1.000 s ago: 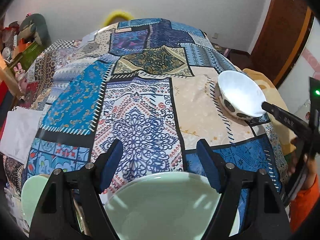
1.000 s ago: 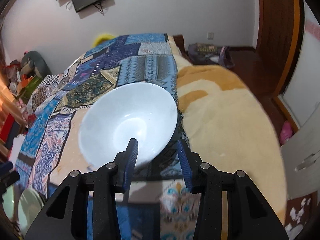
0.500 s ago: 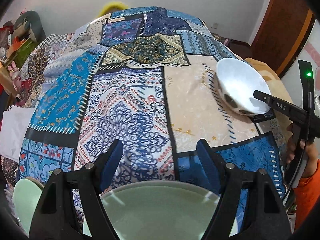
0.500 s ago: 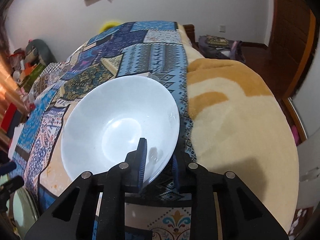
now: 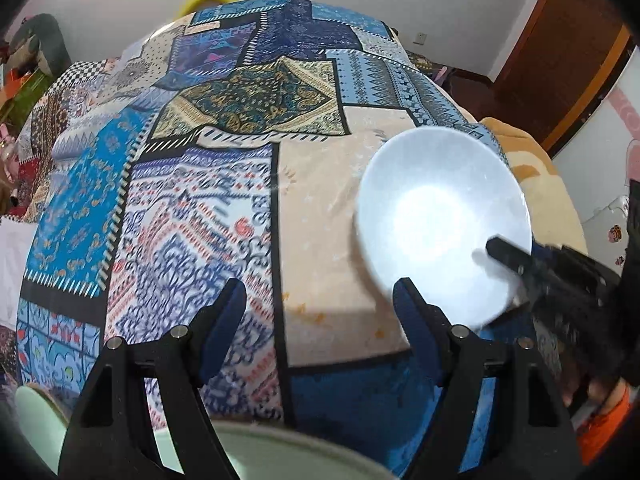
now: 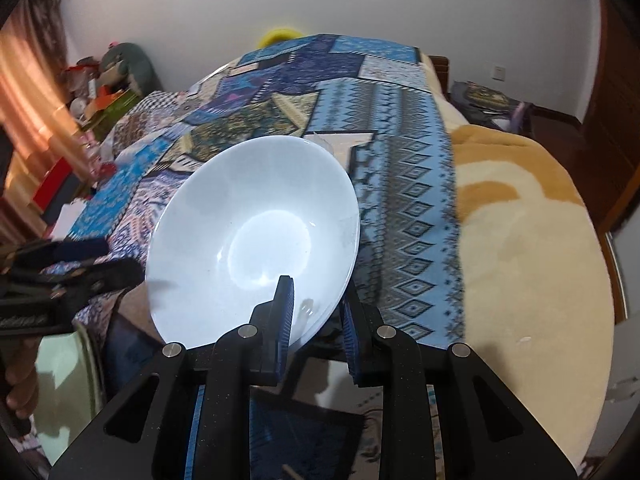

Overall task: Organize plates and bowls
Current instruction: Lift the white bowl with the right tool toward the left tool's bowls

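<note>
1. White bowl (image 6: 256, 236) sits pinched by its near rim in my right gripper (image 6: 316, 320), tilted above the patchwork cloth (image 5: 200, 208).
2. My left gripper (image 5: 320, 312) is spread, empty, above a green plate (image 5: 280, 456).

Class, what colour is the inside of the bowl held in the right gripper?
Plain white, with no pattern inside the bowl; the right wrist view shows it best.

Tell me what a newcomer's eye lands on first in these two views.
First the white bowl, tilted and pinched at its near rim by the right gripper, filling the middle of the right wrist view. Next the busy blue patchwork cloth spread beneath it, with a tan fleece blanket to its right. Last, the open left gripper over a pale green plate at the bottom edge.
</note>
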